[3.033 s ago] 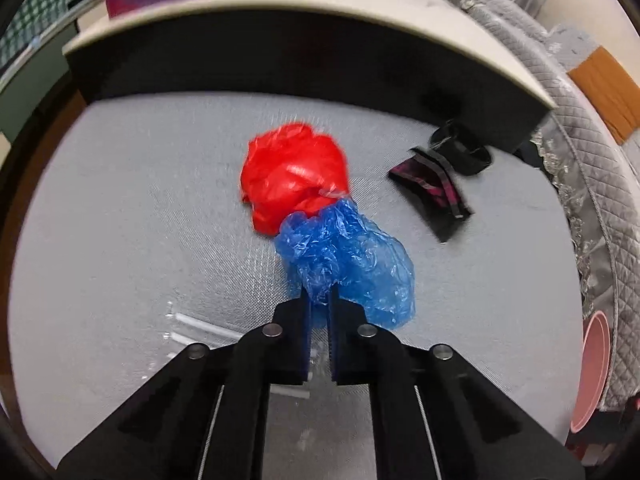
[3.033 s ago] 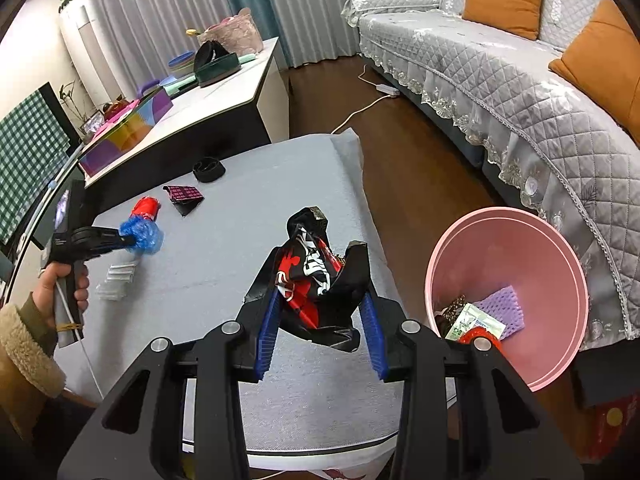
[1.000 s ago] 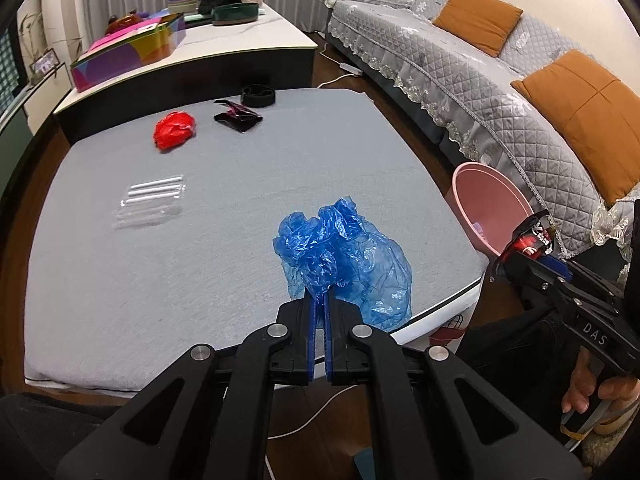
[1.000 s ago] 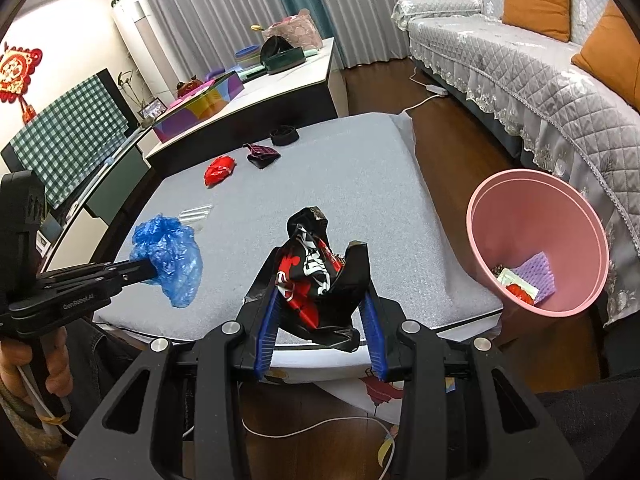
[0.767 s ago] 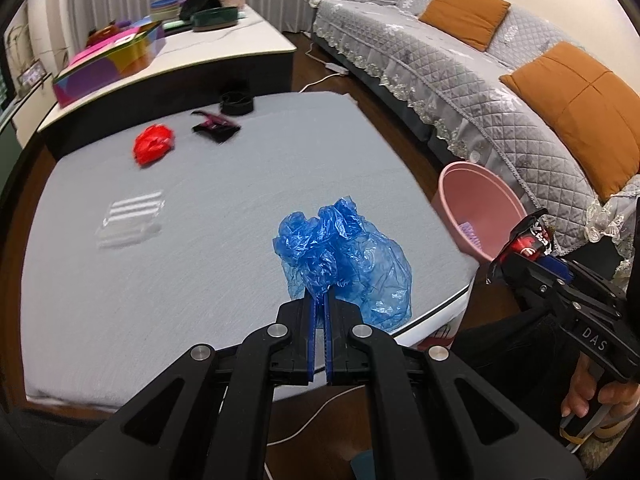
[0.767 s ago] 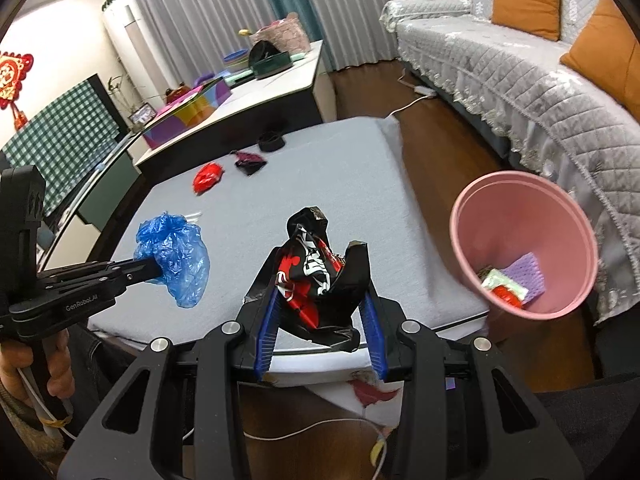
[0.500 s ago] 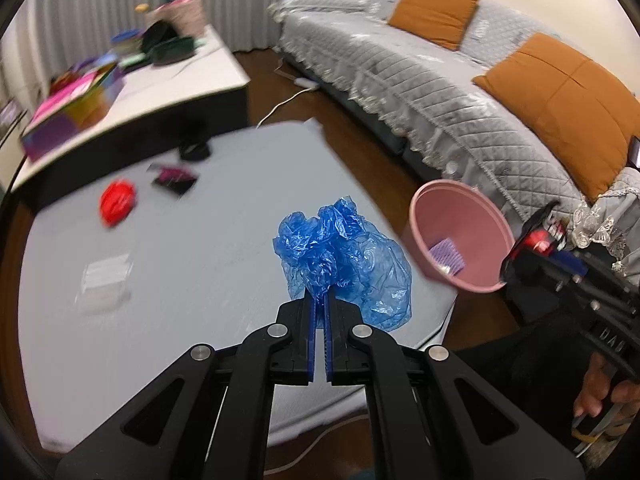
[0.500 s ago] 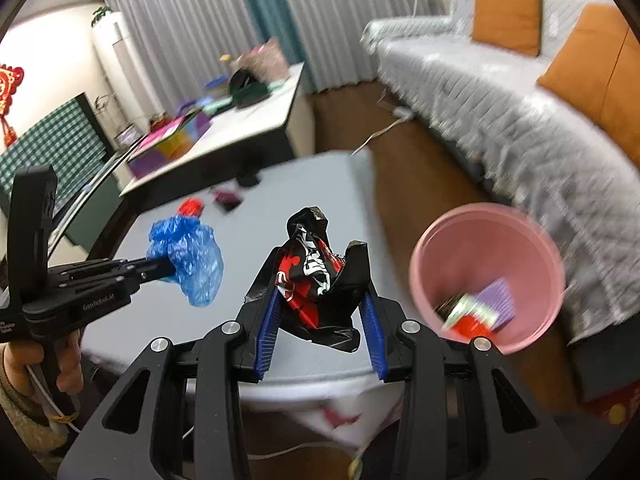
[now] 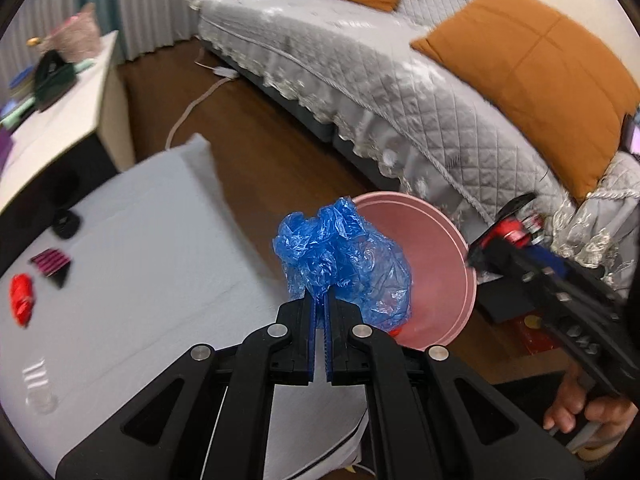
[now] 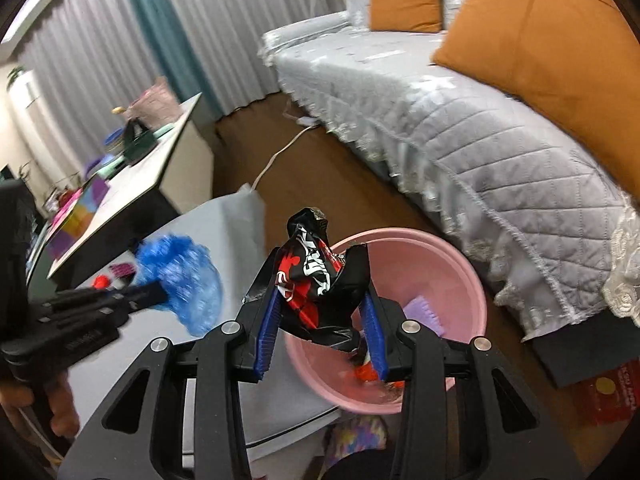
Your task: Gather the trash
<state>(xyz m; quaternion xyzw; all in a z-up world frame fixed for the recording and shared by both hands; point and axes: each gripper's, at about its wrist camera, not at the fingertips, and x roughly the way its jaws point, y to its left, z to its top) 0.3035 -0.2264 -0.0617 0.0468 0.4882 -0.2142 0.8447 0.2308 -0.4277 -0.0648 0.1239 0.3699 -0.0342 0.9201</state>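
Observation:
My left gripper [image 9: 320, 312] is shut on a crumpled blue plastic bag [image 9: 344, 264], which hangs in front of the pink bin [image 9: 436, 264] beside the grey table [image 9: 140, 280]. My right gripper [image 10: 320, 320] is shut on a black and red snack wrapper [image 10: 316, 280], held over the near rim of the pink bin [image 10: 448, 264]. The bin holds a purple piece [image 10: 420, 312] and some red scraps. In the right wrist view the left gripper [image 10: 160, 292] and its blue bag [image 10: 184, 284] are at the left, blurred. The right gripper [image 9: 504, 236] shows at the right of the left wrist view.
On the table lie a red crumpled bag [image 9: 20, 300], a dark striped wrapper [image 9: 52, 266], a black ring [image 9: 66, 224] and clear plastic pieces [image 9: 38, 388]. A grey quilted sofa [image 9: 400, 92] with orange cushions [image 9: 532, 68] stands behind the bin. A white sideboard [image 9: 52, 120] is far left.
Both grippers have swung right from over the table toward the pink bin, each keeping its load. The bin now sits directly behind the blue bag and under the wrapper.

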